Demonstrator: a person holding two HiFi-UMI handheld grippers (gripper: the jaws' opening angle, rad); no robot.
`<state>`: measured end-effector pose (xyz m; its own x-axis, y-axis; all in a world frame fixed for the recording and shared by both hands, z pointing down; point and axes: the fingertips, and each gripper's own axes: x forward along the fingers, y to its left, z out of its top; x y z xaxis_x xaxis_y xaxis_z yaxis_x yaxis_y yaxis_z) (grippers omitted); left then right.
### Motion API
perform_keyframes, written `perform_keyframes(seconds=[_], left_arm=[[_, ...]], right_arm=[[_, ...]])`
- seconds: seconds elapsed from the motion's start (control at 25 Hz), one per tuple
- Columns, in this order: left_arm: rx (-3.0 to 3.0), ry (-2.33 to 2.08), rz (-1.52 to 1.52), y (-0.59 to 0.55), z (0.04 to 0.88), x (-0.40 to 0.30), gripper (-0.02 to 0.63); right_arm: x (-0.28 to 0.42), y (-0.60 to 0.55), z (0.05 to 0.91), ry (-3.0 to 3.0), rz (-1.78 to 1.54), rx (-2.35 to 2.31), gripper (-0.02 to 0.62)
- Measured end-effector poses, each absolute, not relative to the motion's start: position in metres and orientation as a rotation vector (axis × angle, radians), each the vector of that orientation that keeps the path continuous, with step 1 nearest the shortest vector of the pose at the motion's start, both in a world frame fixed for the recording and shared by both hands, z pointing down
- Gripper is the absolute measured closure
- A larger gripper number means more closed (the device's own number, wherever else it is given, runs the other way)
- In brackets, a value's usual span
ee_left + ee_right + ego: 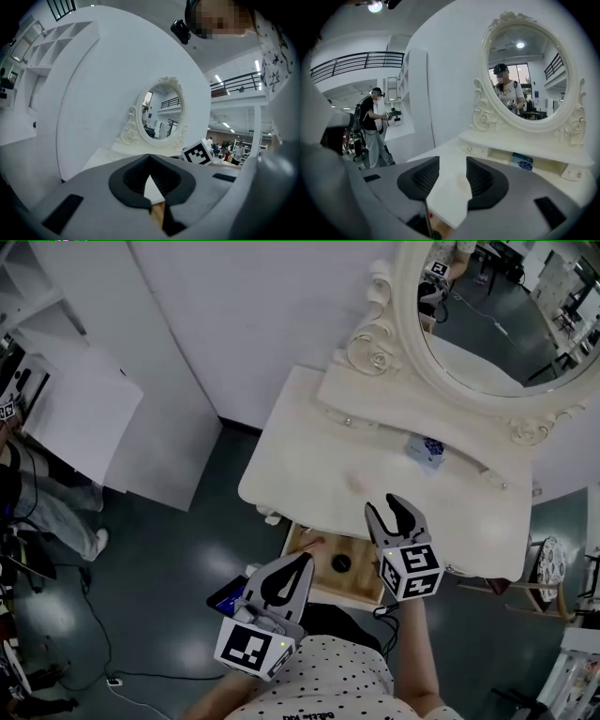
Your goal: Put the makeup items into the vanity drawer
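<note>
At the bottom of the head view, the left gripper [305, 561] is hovering at the lower left corner of the open drawer [361, 576], its jaws resting together at the tips with nothing between them. Inside the wooden drawer, in the lower middle of the frame, a round dark item [342, 563] is lying on the floor. Just right of it, the right gripper [386, 506] is reaching over the front edge of the vanity top [309, 465], its jaws standing wide apart and empty. Farther up, right of centre, a blue patterned box [424, 450] is sitting under the shelf of the oval mirror [506, 324].
</note>
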<state>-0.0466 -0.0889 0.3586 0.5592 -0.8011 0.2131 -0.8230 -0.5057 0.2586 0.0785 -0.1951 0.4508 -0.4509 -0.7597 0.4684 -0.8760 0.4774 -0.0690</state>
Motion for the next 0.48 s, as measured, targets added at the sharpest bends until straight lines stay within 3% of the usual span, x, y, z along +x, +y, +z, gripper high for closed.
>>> perform_keyframes(seconds=[0.48], left_arm=[[2.368, -1.349, 0.126, -0.113, 0.382, -0.074, 0.597]], right_arm=[[0.062, -0.262, 0.535, -2.197, 0.501, 1.262, 0.399]])
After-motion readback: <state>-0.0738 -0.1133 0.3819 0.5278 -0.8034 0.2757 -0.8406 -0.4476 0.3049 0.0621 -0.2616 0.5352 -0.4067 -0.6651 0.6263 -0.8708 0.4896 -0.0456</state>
